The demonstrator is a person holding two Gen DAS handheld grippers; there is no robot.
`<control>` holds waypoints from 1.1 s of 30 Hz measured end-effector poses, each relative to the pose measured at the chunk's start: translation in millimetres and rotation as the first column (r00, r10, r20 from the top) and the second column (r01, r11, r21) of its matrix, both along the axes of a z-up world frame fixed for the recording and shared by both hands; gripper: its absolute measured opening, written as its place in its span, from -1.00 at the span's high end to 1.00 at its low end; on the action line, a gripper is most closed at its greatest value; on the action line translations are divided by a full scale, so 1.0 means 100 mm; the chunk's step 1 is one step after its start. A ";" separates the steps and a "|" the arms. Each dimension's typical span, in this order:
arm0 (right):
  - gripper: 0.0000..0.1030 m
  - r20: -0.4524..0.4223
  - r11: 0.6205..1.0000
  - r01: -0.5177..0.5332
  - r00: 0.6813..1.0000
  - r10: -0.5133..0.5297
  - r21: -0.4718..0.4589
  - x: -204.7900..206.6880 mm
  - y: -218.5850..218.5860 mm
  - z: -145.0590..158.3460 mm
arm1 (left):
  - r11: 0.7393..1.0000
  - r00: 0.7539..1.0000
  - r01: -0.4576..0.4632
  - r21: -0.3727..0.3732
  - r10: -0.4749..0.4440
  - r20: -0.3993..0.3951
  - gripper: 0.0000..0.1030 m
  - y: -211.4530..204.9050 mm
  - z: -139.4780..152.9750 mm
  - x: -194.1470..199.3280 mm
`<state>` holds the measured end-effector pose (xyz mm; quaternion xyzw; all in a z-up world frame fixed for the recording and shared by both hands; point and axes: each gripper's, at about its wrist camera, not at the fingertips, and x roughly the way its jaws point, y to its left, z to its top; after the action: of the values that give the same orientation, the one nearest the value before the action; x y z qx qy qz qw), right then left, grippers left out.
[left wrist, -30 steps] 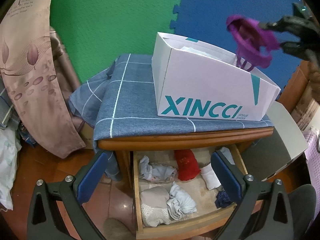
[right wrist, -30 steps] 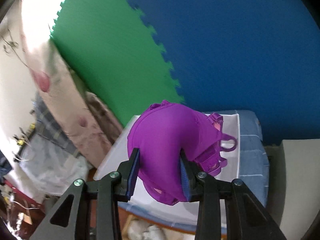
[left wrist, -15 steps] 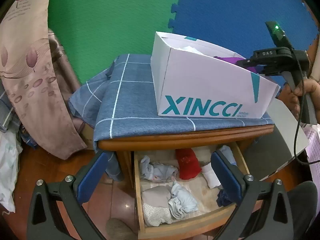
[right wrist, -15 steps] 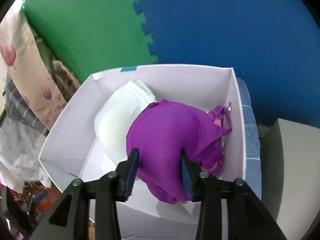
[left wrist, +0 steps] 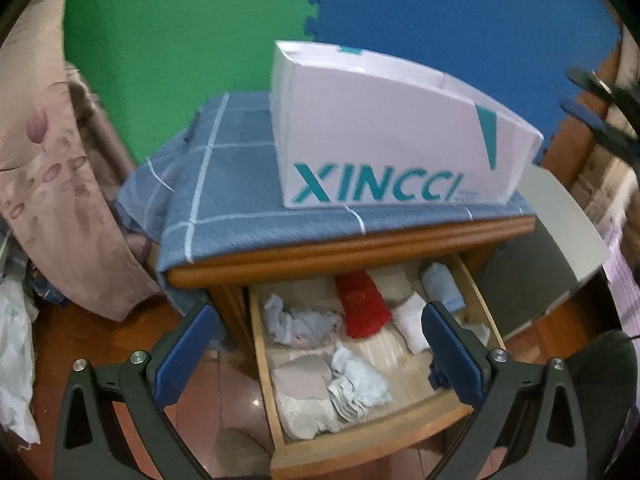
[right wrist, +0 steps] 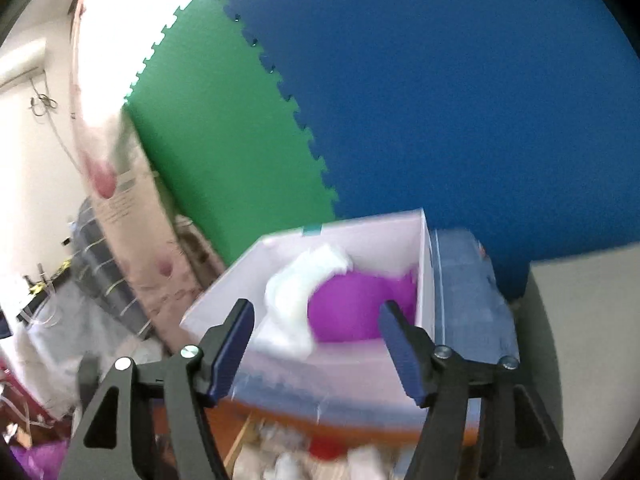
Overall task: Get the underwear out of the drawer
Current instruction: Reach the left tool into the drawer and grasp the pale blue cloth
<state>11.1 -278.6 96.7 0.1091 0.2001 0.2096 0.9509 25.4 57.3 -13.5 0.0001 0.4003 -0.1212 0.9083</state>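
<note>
In the white XINCCI box (right wrist: 424, 280) on the nightstand's blue checked cloth (left wrist: 224, 208), the purple bra (right wrist: 352, 312) lay beside a white garment (right wrist: 296, 300), clear of the right gripper (right wrist: 316, 348). Its jaws had just been opening and stood wide with nothing between them. Left gripper (left wrist: 316, 356) hung wide open and empty over the open drawer (left wrist: 368, 444), which held a red item (left wrist: 360, 304), pale blue underwear (left wrist: 356, 384) and other folded pieces. View blurred.
</note>
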 end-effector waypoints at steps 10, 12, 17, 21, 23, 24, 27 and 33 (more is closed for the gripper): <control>-0.30 -0.194 0.990 0.014 0.981 0.014 0.144 -0.39 -0.51 -0.91 | 0.978 0.934 0.200 0.061 -0.172 -0.313 -0.99 -0.59 -0.56 0.14; -0.30 -0.195 0.984 0.004 0.980 0.031 0.178 -0.40 -0.56 -0.92 | 0.981 0.916 0.188 0.053 -0.156 -0.368 -0.99 -0.68 -0.69 0.19; -0.30 -0.178 0.978 -0.016 0.983 0.053 0.206 -0.46 -0.61 -0.91 | 0.998 0.826 0.054 -0.035 -0.064 -0.560 -0.98 -0.72 -1.16 0.33; -0.30 -0.171 0.973 -0.049 0.981 0.089 0.225 -0.48 -0.59 -0.88 | 0.998 0.782 -0.054 -0.042 0.016 -0.623 -0.98 -0.68 -1.37 0.39; -0.30 -0.166 0.969 -0.068 0.980 0.110 0.236 -0.49 -0.59 -0.86 | 0.990 0.757 -0.115 -0.077 0.037 -0.653 -0.98 -0.63 -1.46 0.45; -0.30 -0.164 0.968 -0.074 0.980 0.116 0.240 -0.49 -0.59 -0.85 | 0.985 0.738 -0.142 -0.095 0.042 -0.673 -0.98 -0.62 -1.52 0.47; -0.30 -0.159 0.964 -0.096 0.978 0.138 0.248 -0.52 -0.60 -0.85 | 0.976 0.697 -0.180 -0.124 0.037 -0.716 -0.98 -0.67 -1.65 0.53; -0.30 -0.167 0.953 -0.105 0.974 0.157 0.285 -0.54 -0.68 -0.87 | 0.970 0.644 -0.214 -0.114 0.052 -0.764 -0.98 -0.81 -1.91 0.61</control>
<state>-42.8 -346.9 10.0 0.2455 0.2644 0.2868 0.8875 86.8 -24.0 -204.5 -0.1683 0.7265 -0.0814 0.6612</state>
